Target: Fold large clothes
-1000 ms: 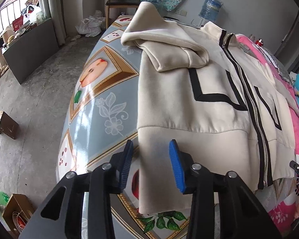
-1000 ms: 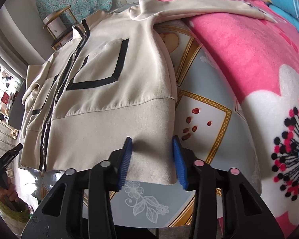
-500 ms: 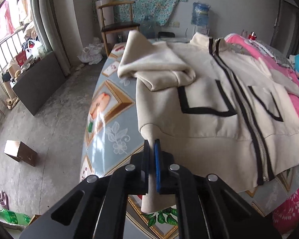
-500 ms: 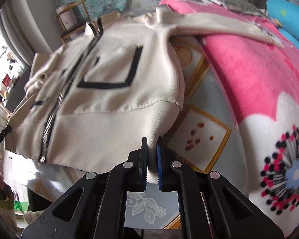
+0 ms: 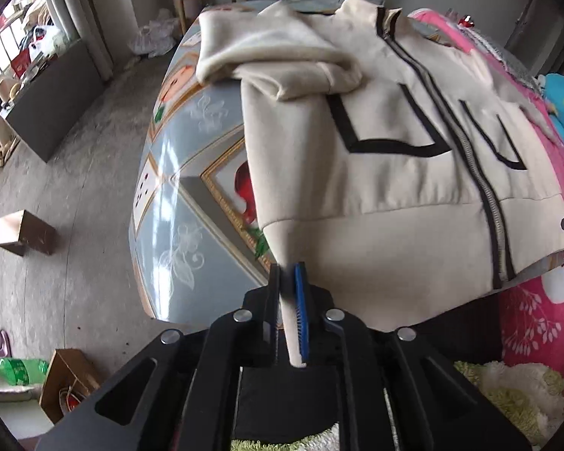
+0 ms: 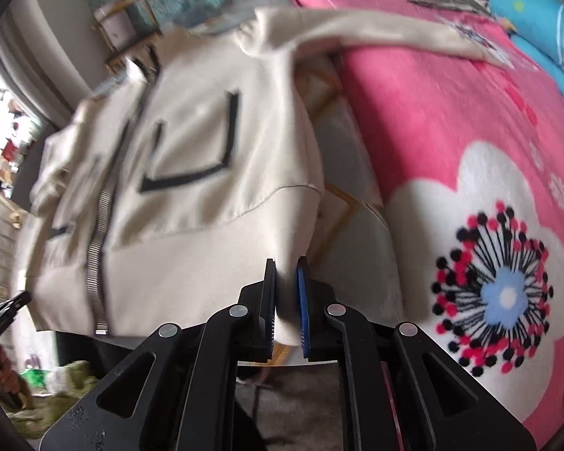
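Two grips are on the cream jacket (image 5: 387, 173), one at each bottom corner of its ribbed hem band. The jacket lies front-up and zipped on a glossy patterned tabletop (image 5: 176, 203), collar towards twelve o'clock in both wrist views, hem towards six.

Starting at the left: the left gripper (image 5: 288, 300) is clamped on the hem's left corner, a cream fold pinched between its pads, though its jaws are easing slightly apart at this moment with the cloth between them. At about eleven o'clock from it, the left sleeve (image 5: 282, 64) lies bunched across the chest. Moving right, the metal zip (image 5: 485, 203) runs down the middle between two black angular pocket trims.

At the right, the right gripper (image 6: 286, 300) is clamped on the opposite hem corner, cloth visible between its pads, and its jaws too are opening a little. The right sleeve (image 6: 376, 34) trails off towards one o'clock onto a pink floral blanket (image 6: 470, 150).

As for handling, I judge the fabric soft, thick and limp; it will sag between the two grips and drape rather than crease sharply. The ribbed band looks the sturdiest place to hold. The zip adds a stiffer line down the centre. The shiny tabletop will probably let the cloth slide, and the loosening jaws risk dropping a corner.
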Available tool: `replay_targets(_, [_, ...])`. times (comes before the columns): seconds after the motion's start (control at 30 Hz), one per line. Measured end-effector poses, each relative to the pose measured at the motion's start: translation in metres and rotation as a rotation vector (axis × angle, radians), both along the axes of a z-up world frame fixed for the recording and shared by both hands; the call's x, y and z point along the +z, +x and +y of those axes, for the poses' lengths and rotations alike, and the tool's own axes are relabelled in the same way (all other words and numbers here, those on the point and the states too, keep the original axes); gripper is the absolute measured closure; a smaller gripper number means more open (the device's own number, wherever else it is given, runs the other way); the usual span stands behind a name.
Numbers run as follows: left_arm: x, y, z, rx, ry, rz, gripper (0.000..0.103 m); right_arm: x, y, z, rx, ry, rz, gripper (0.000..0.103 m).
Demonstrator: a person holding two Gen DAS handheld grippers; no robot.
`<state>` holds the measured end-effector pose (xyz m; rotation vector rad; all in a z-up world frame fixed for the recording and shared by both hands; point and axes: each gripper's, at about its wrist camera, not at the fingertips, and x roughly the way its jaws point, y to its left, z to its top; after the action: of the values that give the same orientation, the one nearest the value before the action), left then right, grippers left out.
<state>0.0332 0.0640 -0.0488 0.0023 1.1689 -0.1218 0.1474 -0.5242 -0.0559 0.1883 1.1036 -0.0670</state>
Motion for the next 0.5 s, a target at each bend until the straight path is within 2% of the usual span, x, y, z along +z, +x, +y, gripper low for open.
replay_targets(0.07, [0.005, 0.004, 0.01, 0.018, -0.025, -0.016, 0.09, 0.003, 0.003, 0.0, -0.024, -0.043, -0.002, 0.074])
replay_targets(0.17, [0.022, 0.006, 0.023, 0.049, -0.012, -0.101, 0.079, 0.031, 0.009, 0.005, -0.016, -0.078, -0.078, 0.054])
replay_targets(0.23, [0.028, 0.016, 0.029, 0.07, -0.007, -0.133, 0.077, 0.054, 0.024, 0.021, 0.034, -0.102, -0.141, 0.054])
replay_targets(0.3, [0.031, 0.032, 0.032, 0.093, -0.015, -0.148, 0.077, 0.071, 0.042, 0.04, 0.104, -0.077, -0.192, 0.051])
replay_targets(0.4, [0.036, 0.057, 0.036, 0.13, -0.061, -0.201, 0.076, 0.086, 0.081, 0.091, 0.275, 0.09, -0.223, 0.049])
replay_targets(0.5, [0.034, 0.083, 0.035, 0.143, -0.106, -0.218, 0.076, 0.074, 0.128, 0.166, 0.481, 0.351, -0.148, 0.048])
